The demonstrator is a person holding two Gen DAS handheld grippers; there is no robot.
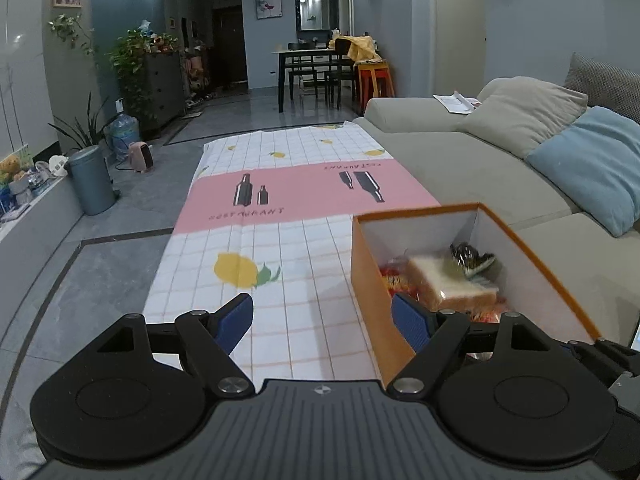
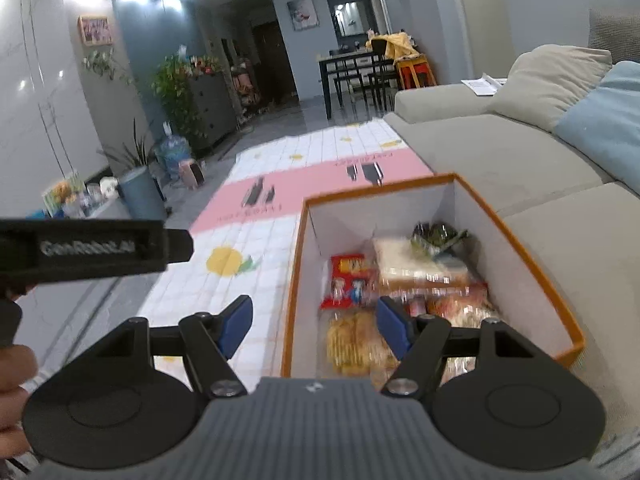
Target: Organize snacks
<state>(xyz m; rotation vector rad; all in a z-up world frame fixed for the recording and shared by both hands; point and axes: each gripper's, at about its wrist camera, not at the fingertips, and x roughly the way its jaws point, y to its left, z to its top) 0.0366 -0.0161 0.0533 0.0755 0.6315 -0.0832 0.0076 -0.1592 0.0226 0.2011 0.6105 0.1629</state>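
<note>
Both wrist cams look fwd, tilted down, close over orange box (image 1: 370, 280); share box, tablecloth (image 2: 248, 200), sofa (image 1: 460, 148).

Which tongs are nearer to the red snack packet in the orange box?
Right. The right tongs straddle the box wall just before the red packet; the left tongs hang further left, above the tablecloth.

Right tongs (image 2: 314, 326) hanging open over the near left wall of an orange box (image 2: 520, 236), nothing between the blue pads (image 2: 236, 322). Box sitting on a checked cloth (image 2: 248, 288) with lemons and a pink band, just beside a grey sofa (image 2: 520, 160). Lying inside the box: a red packet (image 2: 348, 280), wrapped bread (image 2: 416, 268), a dark shiny wrapper (image 2: 436, 234), yellow pastries (image 2: 356, 344). Left tongs' black body (image 2: 92, 248) showing at the left edge, fingers (image 2: 16, 364) curling below it.
</note>
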